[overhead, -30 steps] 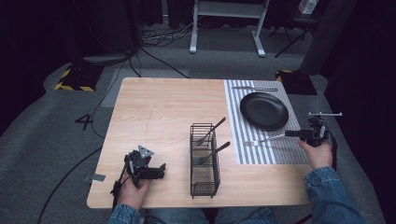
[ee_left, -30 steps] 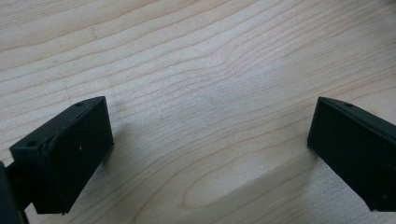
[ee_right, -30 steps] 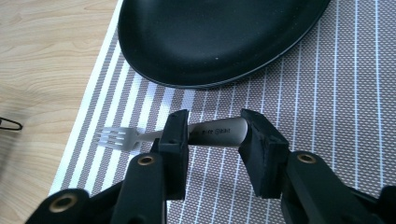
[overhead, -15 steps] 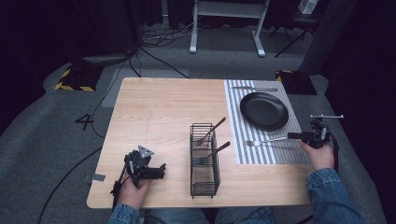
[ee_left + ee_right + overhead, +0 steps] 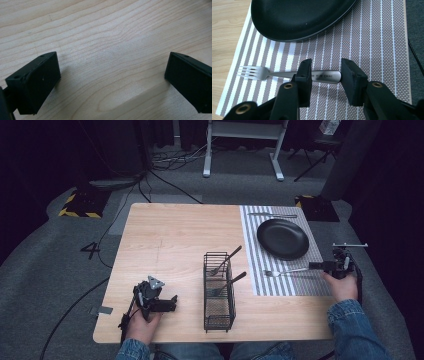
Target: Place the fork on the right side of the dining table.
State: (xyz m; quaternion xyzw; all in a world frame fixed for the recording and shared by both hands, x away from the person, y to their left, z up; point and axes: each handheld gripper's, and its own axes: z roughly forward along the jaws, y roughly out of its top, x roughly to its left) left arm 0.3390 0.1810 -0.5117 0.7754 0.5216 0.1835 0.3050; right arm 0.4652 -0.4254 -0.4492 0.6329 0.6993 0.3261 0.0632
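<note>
A silver metal fork [image 5: 287, 74] lies flat on the brown-and-white striped woven placemat [image 5: 372, 45], just below the round black plate [image 5: 297, 17]. The right gripper [image 5: 325, 75] straddles its handle end, jaws parted and not pressing, having just been easing apart. The left gripper [image 5: 112, 82] rests wide open and empty on the pale wooden table [image 5: 170, 240], near the black wire cutlery basket [image 5: 218, 295].
</note>
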